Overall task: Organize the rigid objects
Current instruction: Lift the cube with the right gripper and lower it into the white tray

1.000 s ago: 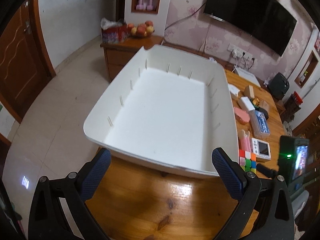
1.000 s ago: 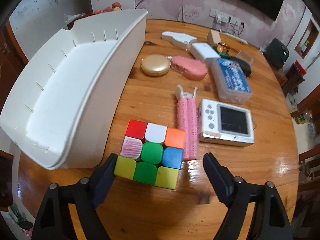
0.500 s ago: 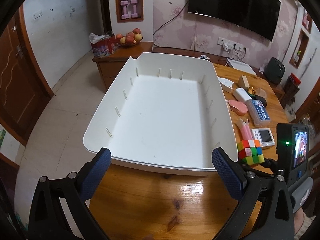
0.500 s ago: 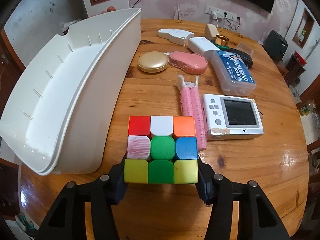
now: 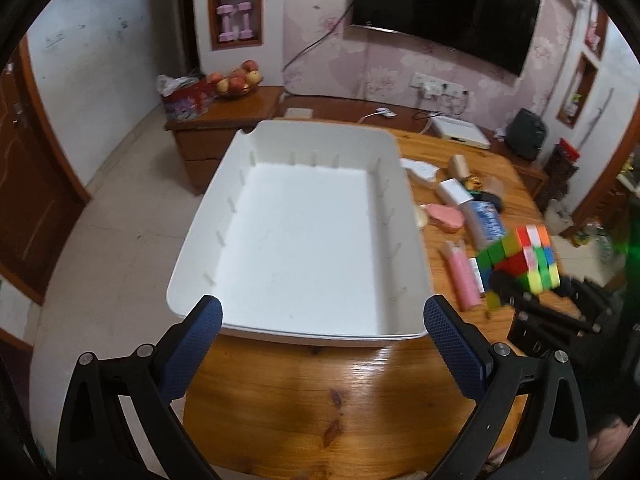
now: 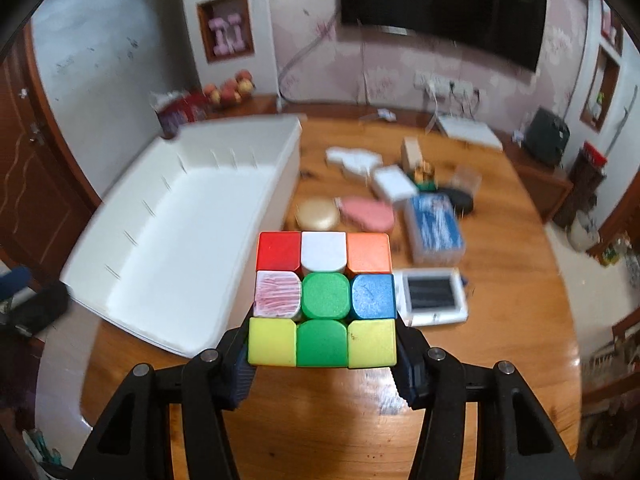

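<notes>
Multicoloured 3x3 puzzle cube (image 6: pixel 325 299) pinched between both fingers of right hand-held gripper (image 6: pixel 323 350), lifted clear of round glossy wooden counter (image 6: pixel 500 360); top face shows red, white, orange, a scribbled white tile, green, blue, yellow. In the left view the cube (image 5: pixel 520 262) hangs just right of the large white plastic storage bin (image 5: pixel 304 236), blurred, above the pink hair rollers (image 5: pixel 462 276).

Left hand-held gripper (image 5: pixel 322 322) spread wide, blue-padded fingers (image 5: pixel 452 344) at the bin's near rim, holding nothing.

Bin interior bare white with small slot ribs along the walls; it sits at the counter's left edge.

Right of the bin on the counter: gold round compact (image 6: pixel 318 214), pink oval case (image 6: pixel 370 212), clear box with blue label (image 6: pixel 434 226), white handheld device with dark screen (image 6: pixel 434 296), white rectangular box (image 6: pixel 394 184), small tan box (image 6: pixel 412 152), white flat irregular piece (image 6: pixel 352 158).
</notes>
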Demonstrator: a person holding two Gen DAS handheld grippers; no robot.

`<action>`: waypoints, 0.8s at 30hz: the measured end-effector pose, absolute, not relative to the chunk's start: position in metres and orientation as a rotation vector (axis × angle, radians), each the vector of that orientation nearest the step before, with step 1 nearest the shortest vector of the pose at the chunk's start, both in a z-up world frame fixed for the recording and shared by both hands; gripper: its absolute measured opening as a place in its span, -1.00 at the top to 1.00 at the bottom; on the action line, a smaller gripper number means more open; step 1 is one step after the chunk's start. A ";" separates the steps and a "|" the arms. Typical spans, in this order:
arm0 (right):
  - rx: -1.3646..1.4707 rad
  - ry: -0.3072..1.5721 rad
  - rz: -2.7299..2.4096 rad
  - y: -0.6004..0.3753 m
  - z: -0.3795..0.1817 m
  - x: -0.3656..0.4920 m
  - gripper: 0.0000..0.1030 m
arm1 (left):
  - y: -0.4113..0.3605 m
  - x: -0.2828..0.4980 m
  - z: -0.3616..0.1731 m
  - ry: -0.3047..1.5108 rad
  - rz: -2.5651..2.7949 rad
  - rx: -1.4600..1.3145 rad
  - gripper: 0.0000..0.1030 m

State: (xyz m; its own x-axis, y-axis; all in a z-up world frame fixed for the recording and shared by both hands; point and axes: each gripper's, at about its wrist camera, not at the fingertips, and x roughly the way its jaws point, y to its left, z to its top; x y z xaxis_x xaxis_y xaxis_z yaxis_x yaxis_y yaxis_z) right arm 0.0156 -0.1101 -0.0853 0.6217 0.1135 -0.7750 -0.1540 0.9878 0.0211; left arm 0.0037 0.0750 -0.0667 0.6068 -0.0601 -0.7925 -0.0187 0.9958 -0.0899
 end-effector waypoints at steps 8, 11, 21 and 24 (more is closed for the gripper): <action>-0.084 0.794 0.262 -0.072 -0.019 0.040 -0.10 | 0.099 -0.005 -0.035 0.848 0.022 -0.105 -0.96; -0.079 0.811 0.308 -0.050 -0.008 0.069 -0.10 | 0.110 -0.006 -0.032 0.830 0.062 -0.101 -0.96; -0.092 0.972 0.297 0.019 -0.060 0.187 -0.10 | 0.123 0.022 -0.051 0.859 0.098 -0.114 -0.96; -0.109 1.027 0.269 0.033 -0.088 0.210 -0.09 | 0.120 0.030 -0.059 0.876 0.092 -0.105 -0.96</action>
